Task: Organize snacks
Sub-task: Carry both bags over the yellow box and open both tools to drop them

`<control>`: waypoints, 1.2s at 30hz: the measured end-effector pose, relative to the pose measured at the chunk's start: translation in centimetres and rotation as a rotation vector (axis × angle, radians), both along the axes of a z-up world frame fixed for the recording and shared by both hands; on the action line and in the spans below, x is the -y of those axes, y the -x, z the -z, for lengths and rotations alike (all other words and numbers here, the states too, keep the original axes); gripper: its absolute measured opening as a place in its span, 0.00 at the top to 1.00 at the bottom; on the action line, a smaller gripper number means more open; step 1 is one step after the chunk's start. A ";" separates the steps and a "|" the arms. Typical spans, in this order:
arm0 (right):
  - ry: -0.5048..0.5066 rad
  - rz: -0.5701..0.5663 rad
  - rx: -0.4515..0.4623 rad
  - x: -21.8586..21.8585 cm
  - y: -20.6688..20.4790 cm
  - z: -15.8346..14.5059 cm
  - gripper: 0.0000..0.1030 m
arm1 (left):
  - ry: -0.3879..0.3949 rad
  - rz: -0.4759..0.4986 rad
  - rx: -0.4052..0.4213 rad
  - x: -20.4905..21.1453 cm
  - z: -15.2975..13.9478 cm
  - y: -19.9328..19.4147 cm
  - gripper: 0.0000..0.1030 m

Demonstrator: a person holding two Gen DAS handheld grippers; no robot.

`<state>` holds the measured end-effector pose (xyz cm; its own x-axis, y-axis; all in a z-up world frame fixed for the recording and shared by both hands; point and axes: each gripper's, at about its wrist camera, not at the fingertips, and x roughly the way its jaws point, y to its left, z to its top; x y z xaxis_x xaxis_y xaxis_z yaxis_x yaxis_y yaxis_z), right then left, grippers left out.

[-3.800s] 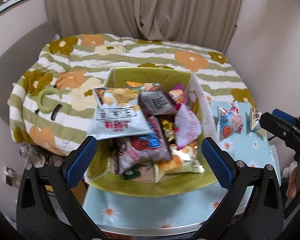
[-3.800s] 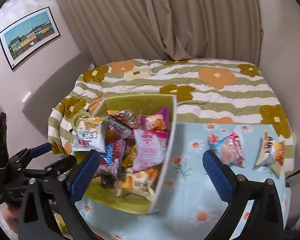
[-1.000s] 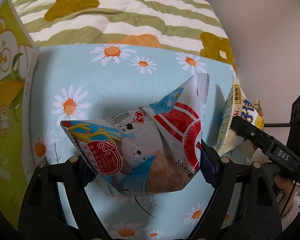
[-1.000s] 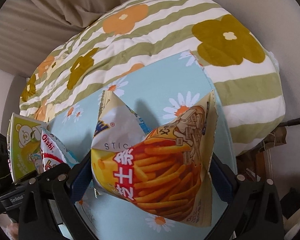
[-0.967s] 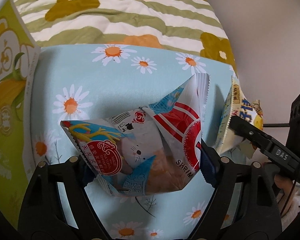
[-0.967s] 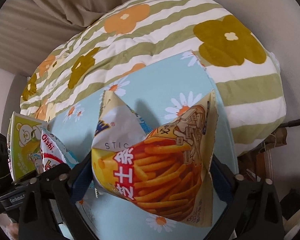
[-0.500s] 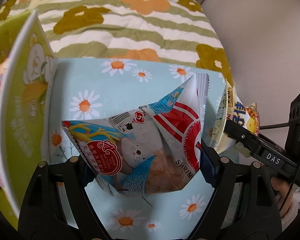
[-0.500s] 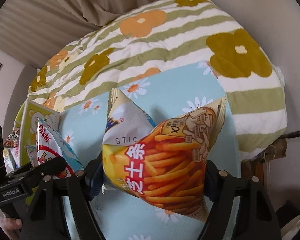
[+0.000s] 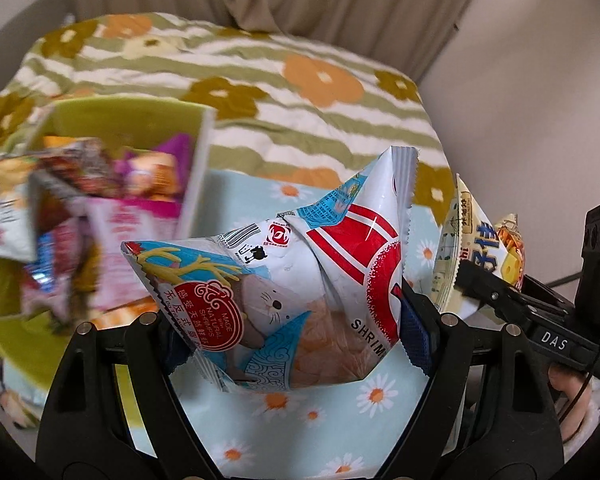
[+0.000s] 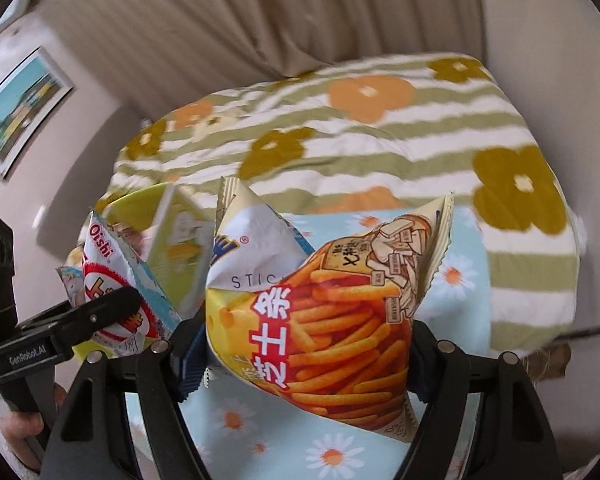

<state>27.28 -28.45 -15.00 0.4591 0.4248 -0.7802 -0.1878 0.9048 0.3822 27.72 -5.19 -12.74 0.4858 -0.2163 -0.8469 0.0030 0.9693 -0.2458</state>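
presently, two snack packets are held aloft, one in each tool. the left gripper (image 9: 296, 332) is closed onto the shrimp cracker bag (image 9: 284, 280), which is pinched across its lower half between the two fingers so that its sealed ends flare upward and outward. the right gripper (image 10: 300, 348) is likewise clamped onto the cheese stick bag (image 10: 324, 312), which is squeezed at mid-body and bulges above and below the fingers.

the green box (image 9: 198, 168) is seen beyond and to the left of the left fingers, already heaped with assorted packets (image 9: 100, 216); that region is blurred and individual items cannot be identified. the daisy tablecloth (image 9: 312, 432) lies beneath both sets of fingers, and no loose packet is seen on it in either view. the task is judged to be near completion, with these two bags to be placed in the box.

risks are noted as follows. both bags are air-filled and slick; slippage from the pads is judged possible if the grip is loosened mid-carry. the contents are brittle, and crushing is judged likely if the squeeze is tightened. the box is already piled high, so a packet released on top could slide off or dislodge others. the two tools are held just beside each other, and a collision over the box opening is judged possible if both are brought in together.

the shrimp cracker bag is white, blue and red with an otter motif. the cheese stick bag is yellow and white, printed with orange sticks.
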 end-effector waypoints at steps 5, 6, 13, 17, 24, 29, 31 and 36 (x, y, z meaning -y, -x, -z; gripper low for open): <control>-0.022 -0.083 0.047 -4.1 1.1 -2.1 0.28 | -0.040 -0.075 0.042 -4.9 -2.4 2.9 0.21; -0.028 -0.097 0.054 -5.2 1.4 -2.5 0.28 | -0.042 -0.091 0.048 -6.2 -2.8 3.5 0.21; -0.043 -0.143 0.089 -11.6 2.5 -4.1 0.28 | -0.048 -0.134 0.063 -13.2 -3.2 5.1 0.21; -0.040 -0.139 0.086 -15.3 2.7 -4.4 0.28 | -0.060 -0.121 0.045 -16.8 -2.6 5.0 0.21; -0.030 -0.105 0.059 -20.1 2.7 -3.6 0.28 | -0.078 -0.062 -0.002 -21.7 -0.4 3.6 0.21; -0.016 -0.079 0.032 -22.3 2.7 -2.6 0.28 | -0.085 -0.017 -0.020 -23.6 1.0 3.1 0.14; -0.013 -0.064 0.026 -22.9 2.8 -2.2 0.28 | -0.113 -0.014 -0.025 -24.0 1.5 3.1 0.05; -0.004 -0.032 0.011 -23.8 3.2 -1.7 0.28 | -0.102 0.005 -0.028 -25.3 2.0 3.7 0.04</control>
